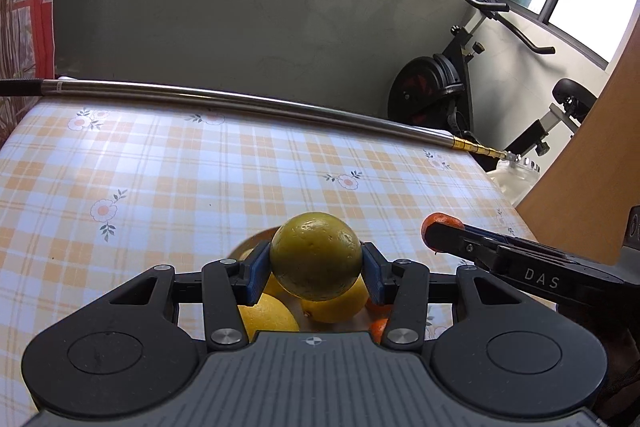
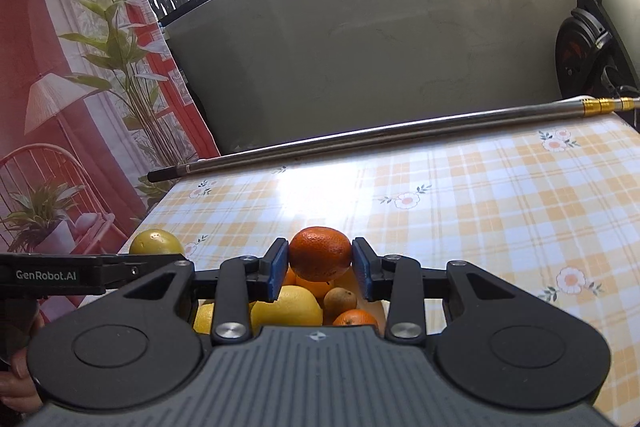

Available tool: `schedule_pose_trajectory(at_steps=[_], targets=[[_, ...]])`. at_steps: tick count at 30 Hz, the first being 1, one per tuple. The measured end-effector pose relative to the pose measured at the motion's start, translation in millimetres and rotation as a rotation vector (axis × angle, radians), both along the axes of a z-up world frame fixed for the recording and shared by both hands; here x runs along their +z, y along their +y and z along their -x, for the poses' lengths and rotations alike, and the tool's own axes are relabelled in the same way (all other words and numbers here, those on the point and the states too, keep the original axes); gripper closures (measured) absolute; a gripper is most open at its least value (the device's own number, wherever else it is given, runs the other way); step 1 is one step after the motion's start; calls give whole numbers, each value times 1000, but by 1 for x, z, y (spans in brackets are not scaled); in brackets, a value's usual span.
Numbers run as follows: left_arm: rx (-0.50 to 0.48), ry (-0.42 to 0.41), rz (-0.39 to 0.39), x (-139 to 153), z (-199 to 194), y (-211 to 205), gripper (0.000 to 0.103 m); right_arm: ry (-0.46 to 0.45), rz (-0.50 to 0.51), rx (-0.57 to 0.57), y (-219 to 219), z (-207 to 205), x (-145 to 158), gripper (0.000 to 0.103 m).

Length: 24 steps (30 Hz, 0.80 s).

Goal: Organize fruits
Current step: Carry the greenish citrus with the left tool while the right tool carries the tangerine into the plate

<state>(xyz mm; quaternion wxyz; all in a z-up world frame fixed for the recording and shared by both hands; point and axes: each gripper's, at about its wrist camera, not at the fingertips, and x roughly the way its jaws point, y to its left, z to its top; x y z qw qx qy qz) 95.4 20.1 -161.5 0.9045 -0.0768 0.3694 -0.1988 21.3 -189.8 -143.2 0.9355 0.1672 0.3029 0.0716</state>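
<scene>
Left tongs [image 1: 316, 263] clamped on green-yellow fruit [image 1: 315, 255], right tongs [image 2: 320, 263] clamped on orange [image 2: 320, 258], bowl [image 1: 256, 241] of fruit below mostly hidden, desk [image 1: 200, 167] beneath.

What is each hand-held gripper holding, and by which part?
The left hand-held gripper clamps a yellow-green citrus fruit across its widest middle; the right hand-held gripper clamps an orange mandarin at its two sides.
</scene>
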Motion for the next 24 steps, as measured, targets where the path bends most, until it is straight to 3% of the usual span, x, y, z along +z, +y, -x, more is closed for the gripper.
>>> schedule_pose_trajectory(at_steps=[4,13,24], targets=[[-38,22,-37,-11,4,-9,52,20,22,-20,0,13,-10,65],[-103,94,-112,-35,0,-31,52,36,-47,-49,-16,24,-22,65],[-144,116,-234,-59,-5,-60,52,50,-111,-67,-30,26,-35,65]])
